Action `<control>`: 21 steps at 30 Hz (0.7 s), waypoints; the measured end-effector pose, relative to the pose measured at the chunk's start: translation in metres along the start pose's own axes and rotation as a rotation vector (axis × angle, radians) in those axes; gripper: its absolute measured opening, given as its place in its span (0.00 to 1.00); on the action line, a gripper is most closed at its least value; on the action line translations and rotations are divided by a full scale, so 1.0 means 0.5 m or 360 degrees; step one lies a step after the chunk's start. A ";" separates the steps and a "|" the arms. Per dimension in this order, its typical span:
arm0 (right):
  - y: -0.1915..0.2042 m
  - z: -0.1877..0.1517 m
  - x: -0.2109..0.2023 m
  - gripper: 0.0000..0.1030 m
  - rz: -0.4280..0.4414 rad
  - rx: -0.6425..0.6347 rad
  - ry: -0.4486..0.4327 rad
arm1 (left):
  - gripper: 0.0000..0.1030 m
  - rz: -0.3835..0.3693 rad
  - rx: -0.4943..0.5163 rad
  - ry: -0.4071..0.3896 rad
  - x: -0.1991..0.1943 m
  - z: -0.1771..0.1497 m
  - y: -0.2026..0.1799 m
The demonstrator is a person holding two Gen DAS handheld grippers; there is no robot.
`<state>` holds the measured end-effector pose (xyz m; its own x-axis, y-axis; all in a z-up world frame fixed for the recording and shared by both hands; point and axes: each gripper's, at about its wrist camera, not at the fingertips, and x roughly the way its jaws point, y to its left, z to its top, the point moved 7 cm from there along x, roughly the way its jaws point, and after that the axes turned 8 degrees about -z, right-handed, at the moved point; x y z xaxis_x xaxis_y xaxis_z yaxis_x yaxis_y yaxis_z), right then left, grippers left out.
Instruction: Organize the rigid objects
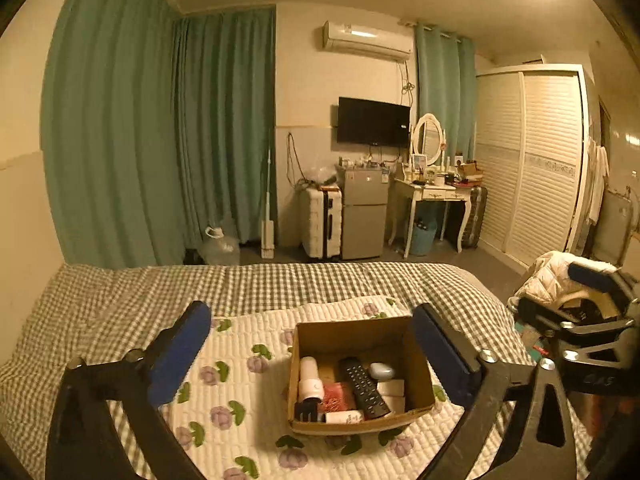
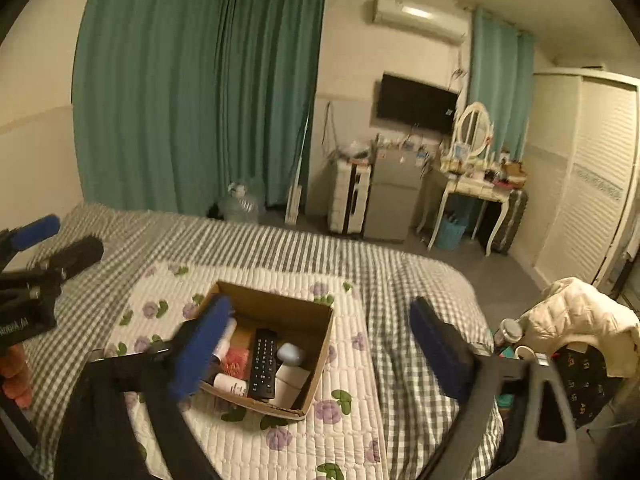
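An open cardboard box [image 1: 420,364] sits on a floral quilted pad [image 1: 240,380] on the bed; it also shows in the right wrist view [image 2: 320,344]. Inside lie a black remote [image 1: 364,386] [image 2: 263,364], a white bottle [image 1: 310,378], a pale blue oval case [image 1: 382,371] [image 2: 291,354], a red packet [image 1: 340,398] and white boxes [image 1: 392,394]. My left gripper [image 1: 312,336] is open and empty above the box. My right gripper [image 2: 320,328] is open and empty, just right of the box; it also shows at the left wrist view's right edge [image 1: 580,300].
The bed has a grey checked sheet [image 1: 120,300]. A white jacket [image 2: 580,320] lies on a chair to the right. Across the floor stand a suitcase [image 1: 322,224], a small fridge [image 1: 364,216], a dressing table [image 1: 432,192] and a wardrobe [image 1: 532,160].
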<state>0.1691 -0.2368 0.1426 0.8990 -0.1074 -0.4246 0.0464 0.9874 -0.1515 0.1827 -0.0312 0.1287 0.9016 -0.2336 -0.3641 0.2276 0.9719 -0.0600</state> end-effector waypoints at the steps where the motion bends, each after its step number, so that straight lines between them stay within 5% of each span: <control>1: 0.001 -0.006 -0.014 1.00 0.0009 0.0001 -0.0011 | 1.00 -0.0004 -0.0023 0.0005 -0.010 -0.012 0.002; 12: 0.034 -0.180 0.012 1.00 0.0079 0.0119 0.0004 | 1.00 0.0180 0.0137 0.0047 0.016 -0.180 0.001; 21: 0.031 -0.268 0.095 1.00 -0.0010 0.0136 0.0136 | 1.00 0.0116 0.0039 0.0152 0.064 -0.269 0.014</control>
<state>0.1539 -0.2421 0.0005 0.8582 -0.1195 -0.4992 0.0920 0.9926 -0.0794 0.1636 -0.0281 -0.0085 0.8771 -0.1574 -0.4537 0.1726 0.9850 -0.0079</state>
